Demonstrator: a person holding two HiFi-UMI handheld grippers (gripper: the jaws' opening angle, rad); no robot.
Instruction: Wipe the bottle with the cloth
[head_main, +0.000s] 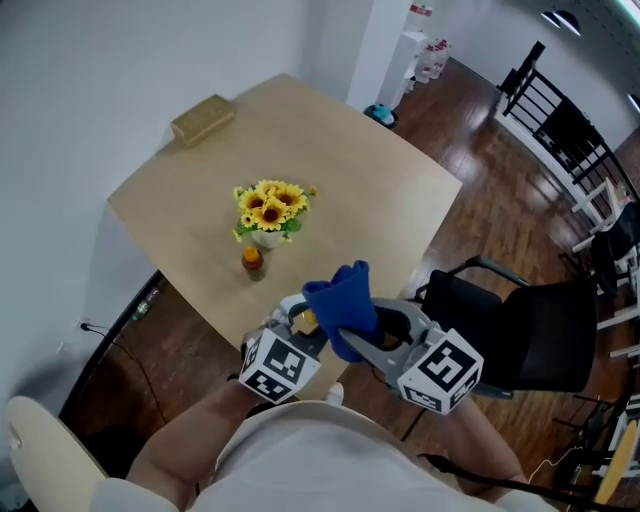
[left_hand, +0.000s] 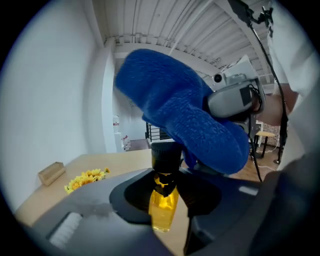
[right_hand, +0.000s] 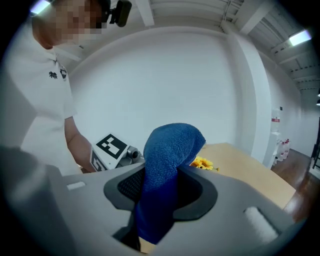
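the left gripper (head_main: 300, 322) is clamped narrow on a small bottle (left_hand: 163, 206) of yellow liquid. it pinches the bottle just under its black cap and holds it upright over the near edge of the worktop (head_main: 400, 200). just right of it, the blue cloth (head_main: 343, 298) bulges over the cap; whether they touch i cannot tell. the right gripper (head_main: 375, 338) is closed on the cloth's lower part, and the cloth's top flops free.
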